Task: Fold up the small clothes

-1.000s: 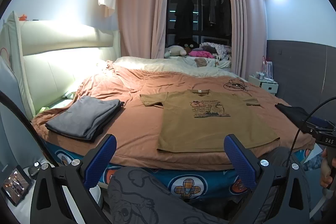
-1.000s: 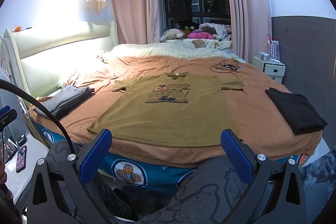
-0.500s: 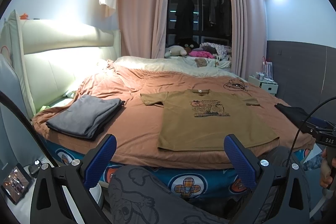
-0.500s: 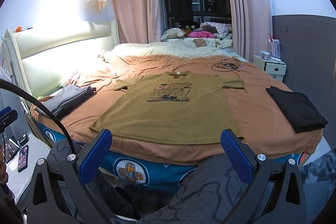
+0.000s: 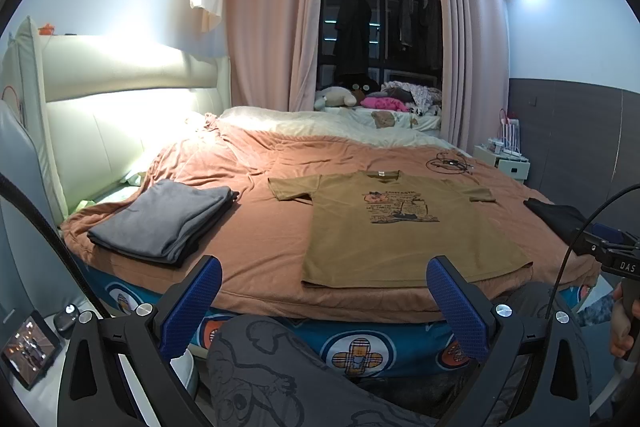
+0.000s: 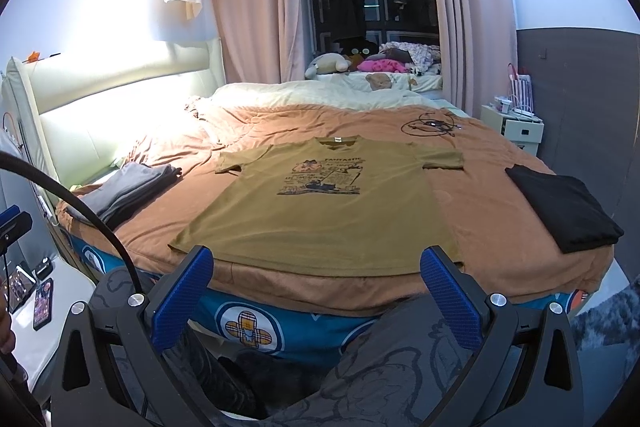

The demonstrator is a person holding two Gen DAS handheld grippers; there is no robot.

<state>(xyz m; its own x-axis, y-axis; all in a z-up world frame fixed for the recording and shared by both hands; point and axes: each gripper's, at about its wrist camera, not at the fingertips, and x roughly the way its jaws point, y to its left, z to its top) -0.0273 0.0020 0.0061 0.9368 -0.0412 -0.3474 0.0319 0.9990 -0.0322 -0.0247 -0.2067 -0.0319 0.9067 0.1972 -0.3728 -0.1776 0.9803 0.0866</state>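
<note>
An olive-brown T-shirt (image 5: pixel 404 231) (image 6: pixel 332 211) with a printed picture lies flat and face up on the bed, collar at the far end, hem near the front edge. My left gripper (image 5: pixel 324 307) hangs open in front of the bed's near edge, short of the hem. Open too, my right gripper (image 6: pixel 320 291) sits just before the hem, nothing between its blue pads. A folded grey garment (image 5: pixel 164 223) (image 6: pixel 128 187) rests at the left of the bed. A folded black garment (image 6: pixel 564 207) (image 5: pixel 556 219) lies at the right.
The rust-coloured bedspread (image 5: pixel 256 211) (image 6: pixel 476 195) covers the bed. A coiled cable (image 6: pixel 432 125) lies beyond the shirt. A padded headboard (image 5: pixel 100 115) stands left, a white nightstand (image 6: pixel 516 131) right. A person's patterned trouser legs (image 5: pixel 280 371) fill the foreground. A phone (image 6: pixel 43 303) lies on a side surface.
Both grippers have crept slightly closer to the bed and the shirt. Nothing on the bed has moved, and both stay open.
</note>
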